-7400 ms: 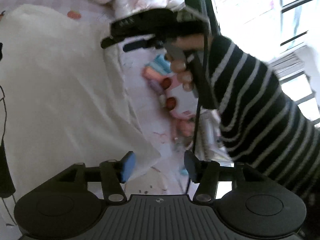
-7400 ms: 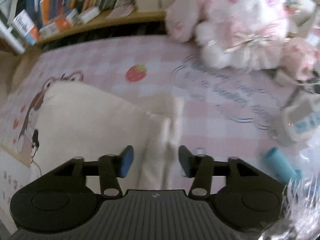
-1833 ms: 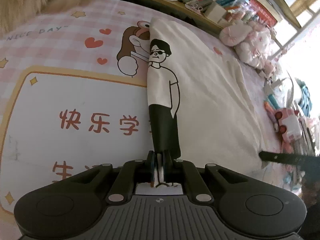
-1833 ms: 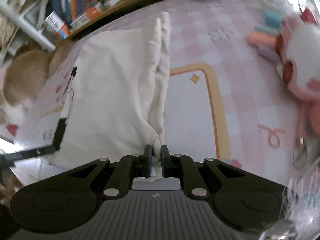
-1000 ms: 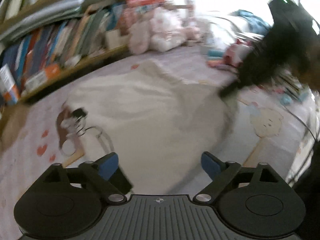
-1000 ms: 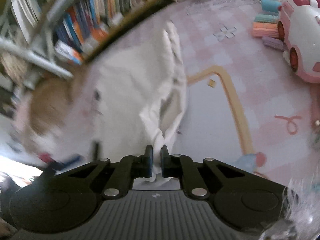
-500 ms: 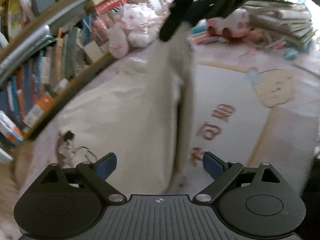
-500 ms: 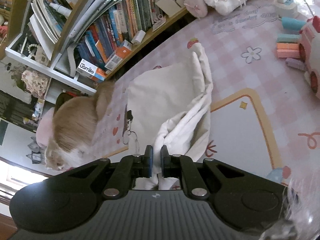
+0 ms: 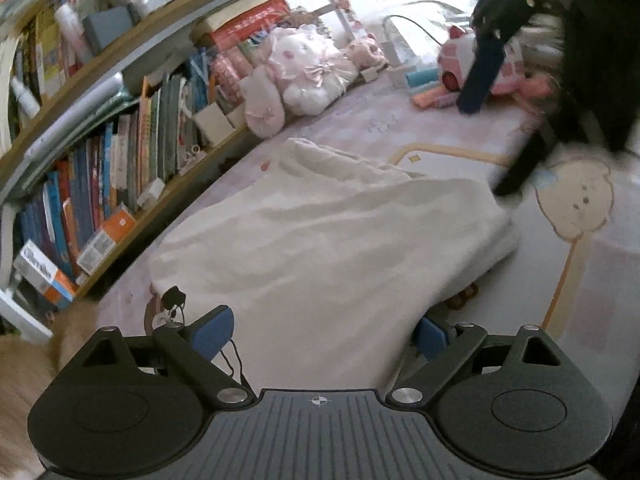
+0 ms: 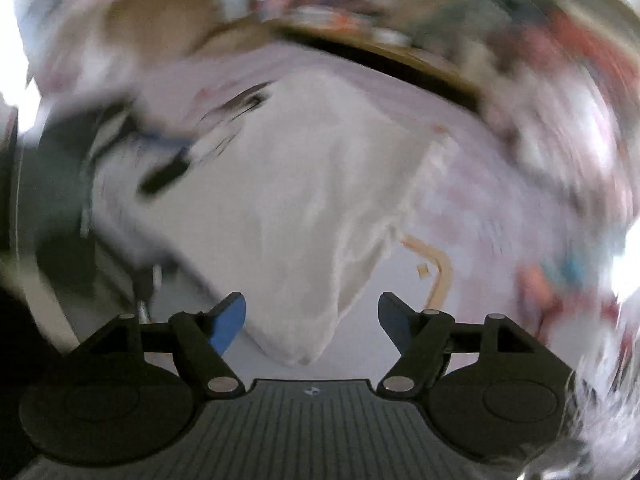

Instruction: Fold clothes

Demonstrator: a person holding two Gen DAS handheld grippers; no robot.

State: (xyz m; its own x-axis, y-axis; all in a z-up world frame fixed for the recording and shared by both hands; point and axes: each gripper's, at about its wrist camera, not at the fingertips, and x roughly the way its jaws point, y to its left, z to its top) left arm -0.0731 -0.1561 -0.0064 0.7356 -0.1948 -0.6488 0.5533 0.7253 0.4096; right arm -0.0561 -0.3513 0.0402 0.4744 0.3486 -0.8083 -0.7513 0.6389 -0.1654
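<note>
A white T-shirt [image 9: 328, 240] lies folded over on the pink play mat [image 9: 580, 264], its black print showing only at the near left edge. My left gripper [image 9: 322, 332] is open just above the shirt's near edge, cloth lying between the spread blue pads without being pinched. In the blurred right wrist view the same shirt [image 10: 320, 208] lies ahead, one corner pointing at my right gripper [image 10: 312, 318], which is open with nothing held. The right gripper also appears in the left wrist view as a dark shape [image 9: 516, 60] above the shirt's far right corner.
A low bookshelf [image 9: 120, 132] packed with books runs along the mat's far left side. Pink plush toys [image 9: 304, 76] and a pink toy car [image 9: 500, 64] with coloured blocks sit at the far end. A tan furry shape [image 9: 24, 392] lies at the near left.
The right gripper, which held the shirt's corner lifted half a second ago, has let go and opened. The shirt has dropped flat, folded over itself. The left gripper stays open.
</note>
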